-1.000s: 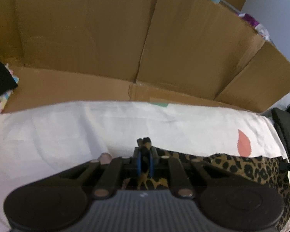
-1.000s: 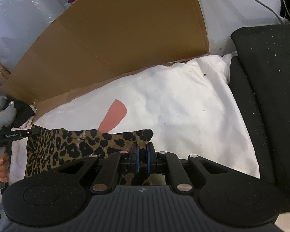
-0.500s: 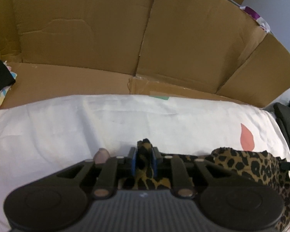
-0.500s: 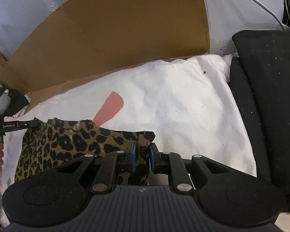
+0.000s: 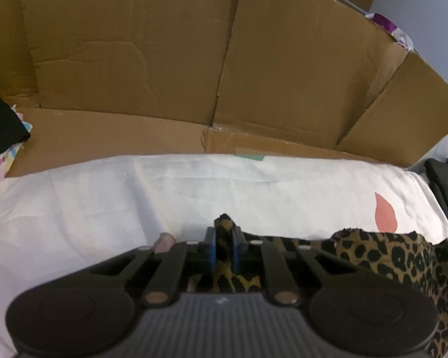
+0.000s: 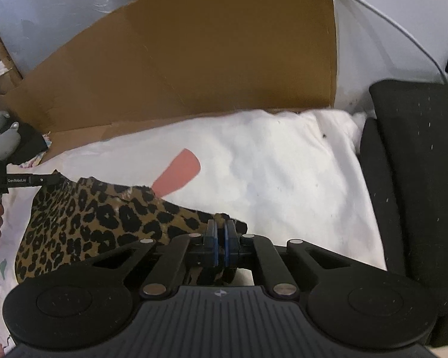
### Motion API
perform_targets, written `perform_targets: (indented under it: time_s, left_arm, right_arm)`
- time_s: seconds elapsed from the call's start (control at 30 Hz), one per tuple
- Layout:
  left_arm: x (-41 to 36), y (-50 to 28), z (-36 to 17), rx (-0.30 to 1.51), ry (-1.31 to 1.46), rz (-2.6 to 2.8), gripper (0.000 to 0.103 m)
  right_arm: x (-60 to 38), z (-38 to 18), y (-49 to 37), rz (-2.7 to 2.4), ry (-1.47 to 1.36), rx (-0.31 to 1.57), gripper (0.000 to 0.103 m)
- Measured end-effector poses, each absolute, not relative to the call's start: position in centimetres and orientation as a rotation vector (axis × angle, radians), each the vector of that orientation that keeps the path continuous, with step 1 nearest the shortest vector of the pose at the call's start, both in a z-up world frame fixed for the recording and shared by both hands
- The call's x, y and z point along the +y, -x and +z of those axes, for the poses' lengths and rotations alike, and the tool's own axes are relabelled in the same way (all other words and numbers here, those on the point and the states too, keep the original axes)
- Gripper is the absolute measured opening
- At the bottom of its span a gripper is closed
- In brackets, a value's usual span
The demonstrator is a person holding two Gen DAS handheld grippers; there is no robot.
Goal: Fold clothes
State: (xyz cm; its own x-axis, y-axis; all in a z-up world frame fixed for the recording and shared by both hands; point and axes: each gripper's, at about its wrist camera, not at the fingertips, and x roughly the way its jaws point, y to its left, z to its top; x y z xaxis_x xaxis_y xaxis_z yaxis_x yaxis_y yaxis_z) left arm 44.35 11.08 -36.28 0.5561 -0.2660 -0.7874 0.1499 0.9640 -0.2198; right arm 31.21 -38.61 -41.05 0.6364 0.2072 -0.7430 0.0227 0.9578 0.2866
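Note:
A leopard-print garment is held stretched between both grippers above a white sheet. My left gripper is shut on one corner of the garment, which trails off to the right. My right gripper is shut on the other corner, with the cloth hanging to its left. The left gripper also shows at the left edge of the right wrist view, pinching the garment's far corner.
A brown cardboard wall stands behind the sheet and also shows in the right wrist view. A black cushion borders the sheet on the right. Dark and patterned clothes lie at the far left. The sheet has a pink mark.
Both grippers have lifted and pulled back with the garment. The cloth now hangs more spread out between them. The right jaws opened slightly half a second ago and are closed again.

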Motion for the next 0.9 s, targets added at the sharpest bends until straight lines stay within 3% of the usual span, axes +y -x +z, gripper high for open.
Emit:
perform_targets:
  time_s: [0.37, 0.53, 0.9]
  left_arm:
    - [12.1, -43.9, -36.4, 0.955, 0.173, -0.221, 0.011]
    - [12.0, -44.0, -36.4, 0.995, 0.149, -0.205, 0.03]
    - [8.9, -40.7, -33.6, 0.954, 0.07, -0.312, 0.036]
  right_arm:
    - [-38.9, -40.9, -31.8, 0.086, -0.262, 0.859, 0.001]
    - [-38.6, -42.3, -32.7, 0.076, -0.244, 0.885, 0.001]
    - [-38.5, -42.8, -33.1, 0.052, -0.242, 0.893, 0.001]
